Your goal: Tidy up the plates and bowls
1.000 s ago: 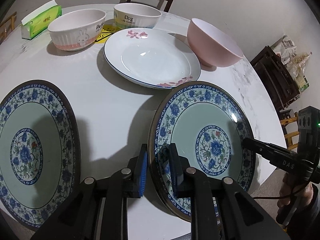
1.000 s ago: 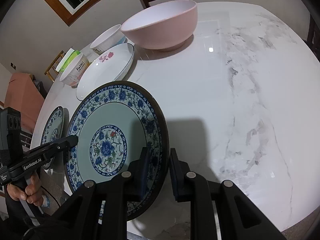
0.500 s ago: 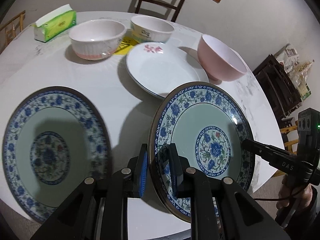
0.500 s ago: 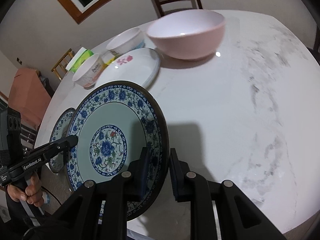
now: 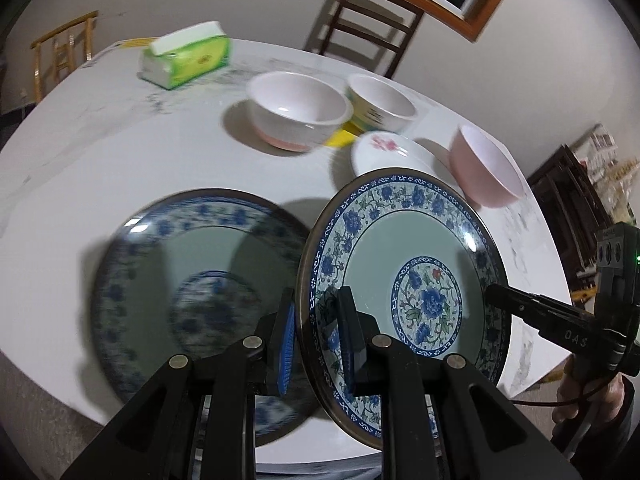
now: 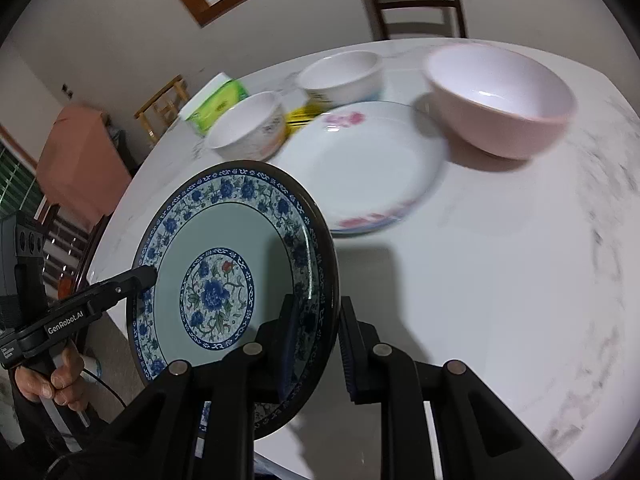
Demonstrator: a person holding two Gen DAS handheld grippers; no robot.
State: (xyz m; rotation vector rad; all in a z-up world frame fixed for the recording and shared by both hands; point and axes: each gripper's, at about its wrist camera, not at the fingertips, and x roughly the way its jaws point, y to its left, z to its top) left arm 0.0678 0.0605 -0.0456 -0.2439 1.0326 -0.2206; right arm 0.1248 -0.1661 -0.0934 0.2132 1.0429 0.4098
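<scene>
A blue floral plate (image 5: 404,280) is held up off the table between both grippers. My left gripper (image 5: 316,336) is shut on its left rim. My right gripper (image 6: 316,340) is shut on its right rim, where the same plate (image 6: 224,264) shows tilted. A second blue floral plate (image 5: 188,280) lies flat on the table below and to the left, blurred. A white plate with pink flowers (image 6: 360,160) lies further back. A pink bowl (image 6: 500,100) and two white bowls (image 6: 248,128) (image 6: 340,76) stand behind it.
The round white marble table (image 6: 520,280) carries everything. A green tissue box (image 5: 184,60) sits at the far left. A dark wooden chair (image 5: 360,24) stands behind the table. A yellow card (image 5: 340,136) lies under the bowls.
Both grippers have lifted the held plate and carried it left, toward the second blue plate. The bowls and white plate now look farther away.
</scene>
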